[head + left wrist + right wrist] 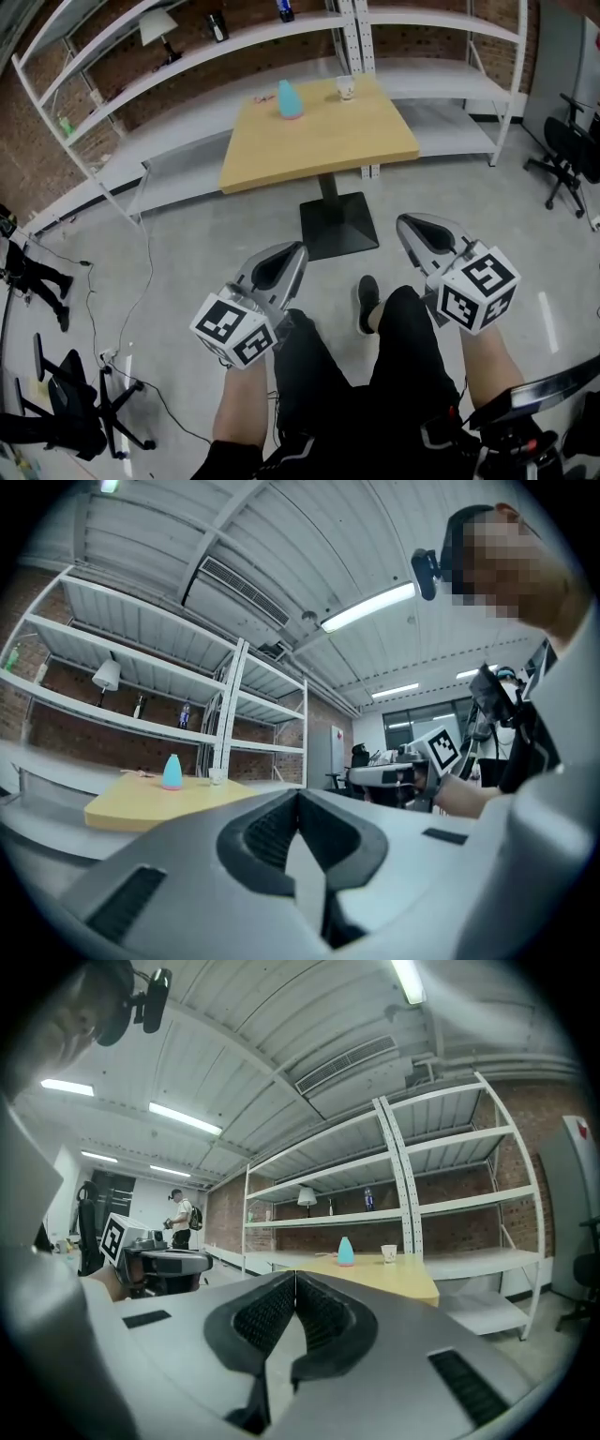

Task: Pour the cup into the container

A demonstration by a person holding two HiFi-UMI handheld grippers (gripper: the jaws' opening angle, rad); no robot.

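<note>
Two grippers are in your hands, and both are closed with nothing between the jaws. Your left gripper [300,797] has its ribbed pads pressed together along the midline. Your right gripper [295,1279] shows the same, its pads meeting at the tip. Each one carries its marker cube [234,328] at the back, close to your wrist. The two are held side by side above your legs, pointing the same way and well apart from each other. From the left gripper view, the right gripper is off to the right at about the same height.

Directly below and between the grippers is your shoe [367,302] on the grey floor [187,262]. Ahead of both tips lies a stretch of bare floor and then the counter [319,141], a yellow wooden top on a black pedestal base. Neither gripper is near it.

The cup [346,88] is white and stands upright at the far edge of the counter, well ahead of both grippers. It lies ahead and to the left of the left gripper's jaws, and ahead and a little to the right of the right gripper's jaws. The container [290,99] is light blue with a rounded, tapering top. It stands upright near the cup on its left, not touching it.

Beyond the counter, white shelves [187,56] run along a brick wall, with a lamp [159,28] on an upper shelf. Far off to the right of your right gripper there is a black office chair [567,155].
</note>
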